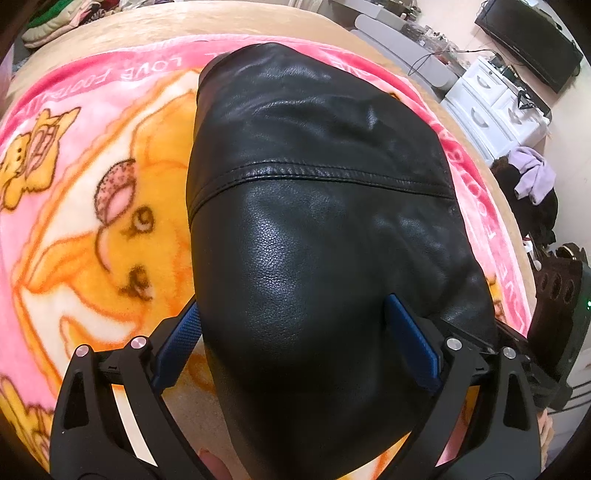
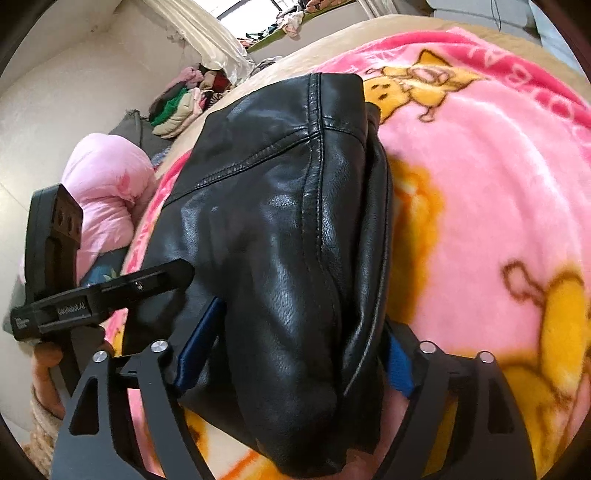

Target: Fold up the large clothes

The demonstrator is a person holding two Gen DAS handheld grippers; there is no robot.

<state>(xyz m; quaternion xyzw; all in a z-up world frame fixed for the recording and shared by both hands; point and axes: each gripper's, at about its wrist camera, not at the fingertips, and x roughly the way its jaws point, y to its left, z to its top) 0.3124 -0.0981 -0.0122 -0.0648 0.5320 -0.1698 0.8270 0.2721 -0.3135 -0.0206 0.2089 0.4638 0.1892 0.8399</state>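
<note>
Left wrist view: left gripper nearest the lens, black linkage arms at the bottom edge, blue pads set wide on either side of a thick bulge of black leather jacket. The jaws straddle the fold and both pads lie against its sides, but whether they are truly clamping it or just sitting around it — cannot tell. The leather fills the space between the fingers and runs straight ahead of the claw, with a stitched seam crossing it ahead of the fingertips and a rounded end further out. Under and to both sides of the jacket: pink cartoon blanket with orange bear figures and a lettered border. Beyond its far edge, a tan bed surface. Far right of the claw: white drawer unit, dark monitor above it, a purple garment on a dark pile.

Right wrist view: right gripper same posture, jaws spread wide around a bunched fold of the jacket. The left blue pad touches the leather; the right pad is partly hidden behind the fold, so the grip state cannot be called either. The jacket extends ahead of the claw, seams converging near its far end. Left of the claw: the other gripper's black body, edge-on beside the jacket. Right of the claw and ahead: the blanket. Far left: pink pillow, then a heap of clothes and a white curtain.
</note>
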